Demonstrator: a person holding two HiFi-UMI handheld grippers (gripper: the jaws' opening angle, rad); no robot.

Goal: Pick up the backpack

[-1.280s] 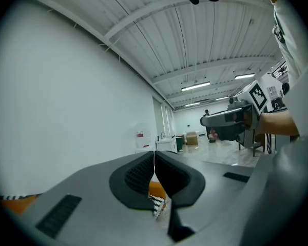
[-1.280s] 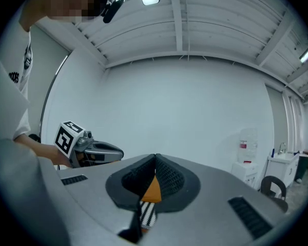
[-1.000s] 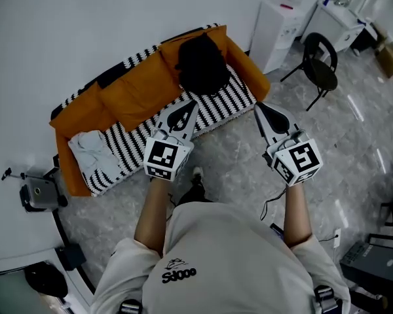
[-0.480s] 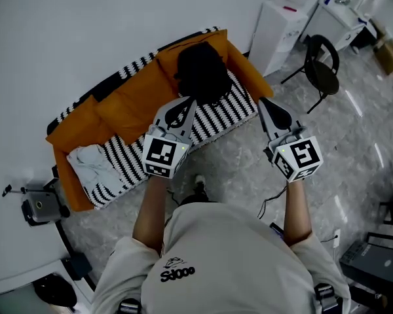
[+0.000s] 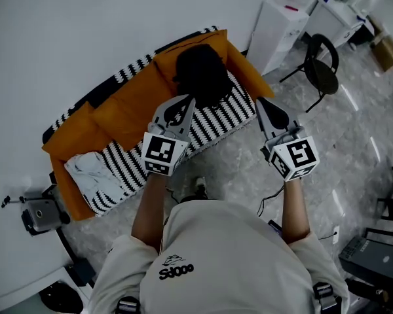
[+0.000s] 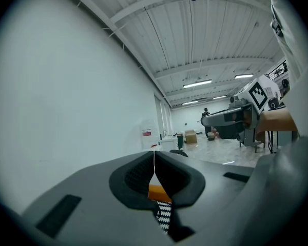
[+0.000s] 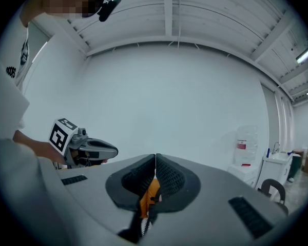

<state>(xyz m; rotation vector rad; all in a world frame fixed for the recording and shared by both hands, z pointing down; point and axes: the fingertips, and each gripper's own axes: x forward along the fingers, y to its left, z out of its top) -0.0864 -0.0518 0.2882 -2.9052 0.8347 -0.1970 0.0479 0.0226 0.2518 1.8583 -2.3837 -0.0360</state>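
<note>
Both grippers have come nearer to the sofa (image 5: 121,106) than they were a second ago, carried forward side by side, and the backpack (image 5: 200,72) now lies closer in front of them in the head view. Left gripper (image 5: 188,103) has its jaws pressed together with nothing between them; the orange and striped patch seen under them in its own view is only the sofa behind. Right gripper (image 5: 260,106) is closed and empty in the same way. Seen from the left gripper, the backpack is straight ahead and lower, just past its tips in the head view, resting on the seat against the orange back cushion; from the right gripper it is ahead and to the left. I judge that the backpack is a soft fabric bag that will sag and fold when lifted, not fragile and not slippery, and its weight depends on what is inside, which I cannot see. A pinch on the loose cloth could slip, so the top handle or a shoulder strap seems the best hold, but it is too dark to find them. The jaws must open before any grasp.
</note>
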